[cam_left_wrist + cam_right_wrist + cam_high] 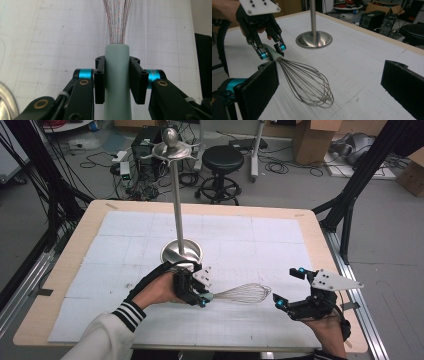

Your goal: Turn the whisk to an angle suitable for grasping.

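Note:
A wire whisk (pixel 245 293) with a pale green handle (pixel 116 75) is held just above the white mat, its wire head pointing to the right. My left gripper (pixel 205 299) is shut on that handle, one black pad (pixel 99 80) on each side. The same left gripper (pixel 272 51) and the whisk's wires (pixel 307 82) appear in the right gripper view. My right gripper (pixel 285 287) stands wide open just right of the wire head, with nothing between its pads (pixel 262 87). A tall steel hanging stand (pixel 176 195) rises from a round base (pixel 181 252) behind the left hand.
The white gridded mat (pixel 260 240) covers most of the wooden table (pixel 65 265). Beyond the far edge stand a black stool (pixel 222 160), a computer case and cardboard boxes (pixel 312 137). Black frame legs flank the table.

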A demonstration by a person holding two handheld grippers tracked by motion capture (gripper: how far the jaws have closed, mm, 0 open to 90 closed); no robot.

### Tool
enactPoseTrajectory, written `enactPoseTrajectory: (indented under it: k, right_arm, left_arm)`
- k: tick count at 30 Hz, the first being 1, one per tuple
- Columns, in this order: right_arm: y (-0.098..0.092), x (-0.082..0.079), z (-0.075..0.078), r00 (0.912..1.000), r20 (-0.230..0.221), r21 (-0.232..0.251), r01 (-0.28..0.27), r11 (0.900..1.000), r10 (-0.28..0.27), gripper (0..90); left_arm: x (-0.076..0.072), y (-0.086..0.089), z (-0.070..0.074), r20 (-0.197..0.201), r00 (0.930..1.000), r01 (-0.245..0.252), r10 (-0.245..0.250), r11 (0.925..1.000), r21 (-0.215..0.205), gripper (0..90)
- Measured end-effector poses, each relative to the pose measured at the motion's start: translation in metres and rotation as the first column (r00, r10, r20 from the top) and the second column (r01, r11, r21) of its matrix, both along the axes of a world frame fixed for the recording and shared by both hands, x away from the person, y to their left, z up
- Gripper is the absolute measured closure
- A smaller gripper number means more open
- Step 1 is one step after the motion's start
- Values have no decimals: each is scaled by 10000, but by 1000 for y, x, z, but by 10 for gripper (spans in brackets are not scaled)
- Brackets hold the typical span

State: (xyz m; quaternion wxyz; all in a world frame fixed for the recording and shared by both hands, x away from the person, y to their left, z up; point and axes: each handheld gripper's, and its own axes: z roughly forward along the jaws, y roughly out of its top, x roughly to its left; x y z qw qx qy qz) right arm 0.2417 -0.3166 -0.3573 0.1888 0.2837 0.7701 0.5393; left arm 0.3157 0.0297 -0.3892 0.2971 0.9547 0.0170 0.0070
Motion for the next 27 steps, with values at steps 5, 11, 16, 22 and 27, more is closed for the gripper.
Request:
enactPoseTrajectory:
  k: [5, 11, 16, 22, 27]
  right_arm:
    - [2, 0, 1, 10000, -46, -16, -45, 10000, 45, 5]
    - [0, 0, 1, 10000, -11, -5, -23, 10000, 23, 5]
    - [0, -1, 1, 10000, 19, 7, -20, 10000, 20, 5]
    - [-1, -1, 2, 10000, 9, 17, -25, 10000, 25, 5]
    - [-1, -2, 2, 10000, 38, 25, -16, 10000, 16, 5]
  left_arm:
    - [-1, -16, -6, -22, 9992, 401, -401, 9992, 2, 695]
    - [-2, -29, -16, -158, 9970, 753, -752, 9971, 60, 694]
    - [-2, -32, -20, -163, 9956, 927, -926, 9957, 46, 694]
    - [-2, -33, -21, -67, 9931, 1172, -1174, 9928, -247, 661]
    - [0, -30, -13, 113, 9954, 956, -950, 9926, -742, 474]
